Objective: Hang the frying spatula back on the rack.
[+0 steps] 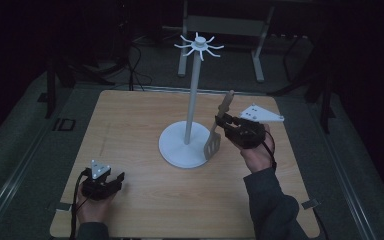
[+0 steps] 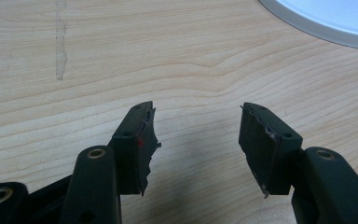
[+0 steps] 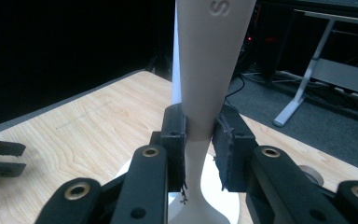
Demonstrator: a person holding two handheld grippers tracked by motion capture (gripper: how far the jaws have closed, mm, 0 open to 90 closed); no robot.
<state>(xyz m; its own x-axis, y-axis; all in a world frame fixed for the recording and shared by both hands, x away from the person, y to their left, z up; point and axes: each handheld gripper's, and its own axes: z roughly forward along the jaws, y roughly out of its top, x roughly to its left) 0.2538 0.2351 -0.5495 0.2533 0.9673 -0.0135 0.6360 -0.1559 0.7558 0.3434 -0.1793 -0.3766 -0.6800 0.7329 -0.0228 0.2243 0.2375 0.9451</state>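
Judging by its thin, flat build, the spatula should be light and stiff, probably plastic or wood, with a smooth handle that could slip or swing if gripped too loosely. The right gripper is clamped on the handle's narrow neck, just above where it flares into the blade; that low hold steadies the blade, but leaves a long free end above the jaws, so a firm squeeze seems wise. In the right gripper view the two black pads press on either side of the pale handle, which widens upward and carries a raised letter near the top edge of the view.

It looks pale beige, with a slotted blade hanging down and a rounded handle tip pointing up and slightly away. It is held aloft over the right half of the tabletop, its blade just beside the rim of the white stand's round base, toward the right edge. The stand's thin pole rises near the tabletop's middle to a crown of short hooks, any of which looks like a likely place for the handle.

The left gripper rests near the front left corner, jaws spread apart with nothing between them, above bare wood.
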